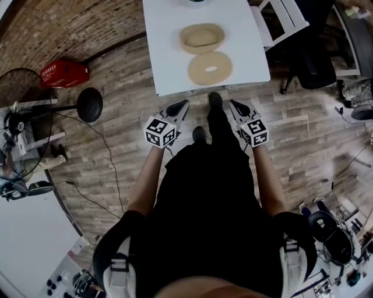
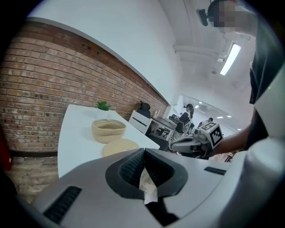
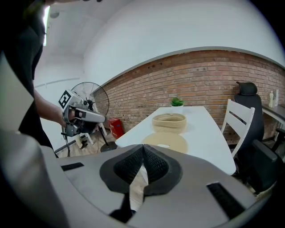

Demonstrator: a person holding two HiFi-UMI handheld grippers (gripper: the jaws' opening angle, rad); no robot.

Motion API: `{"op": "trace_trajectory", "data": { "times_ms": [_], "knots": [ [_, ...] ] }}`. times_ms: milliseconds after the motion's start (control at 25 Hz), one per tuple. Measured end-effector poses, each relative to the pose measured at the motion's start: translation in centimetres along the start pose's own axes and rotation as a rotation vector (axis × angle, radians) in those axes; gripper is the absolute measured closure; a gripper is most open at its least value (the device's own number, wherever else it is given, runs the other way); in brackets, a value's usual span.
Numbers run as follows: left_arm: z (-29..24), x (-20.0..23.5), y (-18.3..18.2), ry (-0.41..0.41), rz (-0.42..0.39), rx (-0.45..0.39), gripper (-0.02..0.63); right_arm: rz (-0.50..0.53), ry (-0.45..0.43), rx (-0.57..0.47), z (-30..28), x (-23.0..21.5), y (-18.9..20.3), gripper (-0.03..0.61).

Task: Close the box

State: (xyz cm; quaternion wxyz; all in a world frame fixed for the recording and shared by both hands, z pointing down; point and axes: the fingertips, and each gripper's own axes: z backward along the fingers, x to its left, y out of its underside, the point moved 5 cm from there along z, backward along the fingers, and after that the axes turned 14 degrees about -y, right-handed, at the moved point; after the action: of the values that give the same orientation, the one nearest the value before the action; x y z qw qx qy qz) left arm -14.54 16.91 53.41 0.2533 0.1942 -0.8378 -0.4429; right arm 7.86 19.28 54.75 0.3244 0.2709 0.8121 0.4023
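- Box [image 1: 201, 38]: round and woven, it stands open toward the far part of the white desk [image 1: 169, 52]. Nothing shows inside it.
- Lid [image 1: 210, 68]: a flat woven disc with a small pale spot at its middle. It lies on the desk on the near side of the box, close to the desk's near edge. Whether the two touch I cannot tell.
- Progress: none of the closing looks done. The lid has yet to be picked up, carried over the box's mouth and set on its rim.
- Left claw [image 1: 185, 103]: jaws together with nothing between them. It is held over the wooden floor, short of the desk's near edge, pointing toward the lid.
- Right claw [image 1: 232, 103]: likewise shut and empty, just right of the left one and equally short of the desk.
- Next move, as I judge it: both must reach forward, and at least one must open to take the thin lid by its edge.
- Surroundings: a small plant [image 3: 177, 102] at the desk's far end, a white chair [image 1: 285, 17] to the right, and a fan [image 1: 23, 87] and a red case [image 1: 64, 73] on the floor to the left.
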Motion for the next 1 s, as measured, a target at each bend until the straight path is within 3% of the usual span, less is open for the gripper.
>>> {"op": "trace_trajectory", "data": {
  "times_ms": [760, 1000],
  "knots": [
    [-10.4, 4.4, -6.1, -0.035, 0.029, 0.034, 0.594, 0.022, -0.055, 0.040, -4.5, -11.8, -6.2, 0.580],
    [-12.6, 4.7, -6.8, -0.067, 0.027, 0.045, 0.592, -0.003, -0.091, 0.052, -5.4, -14.6, -5.9, 0.580]
  ]
}}
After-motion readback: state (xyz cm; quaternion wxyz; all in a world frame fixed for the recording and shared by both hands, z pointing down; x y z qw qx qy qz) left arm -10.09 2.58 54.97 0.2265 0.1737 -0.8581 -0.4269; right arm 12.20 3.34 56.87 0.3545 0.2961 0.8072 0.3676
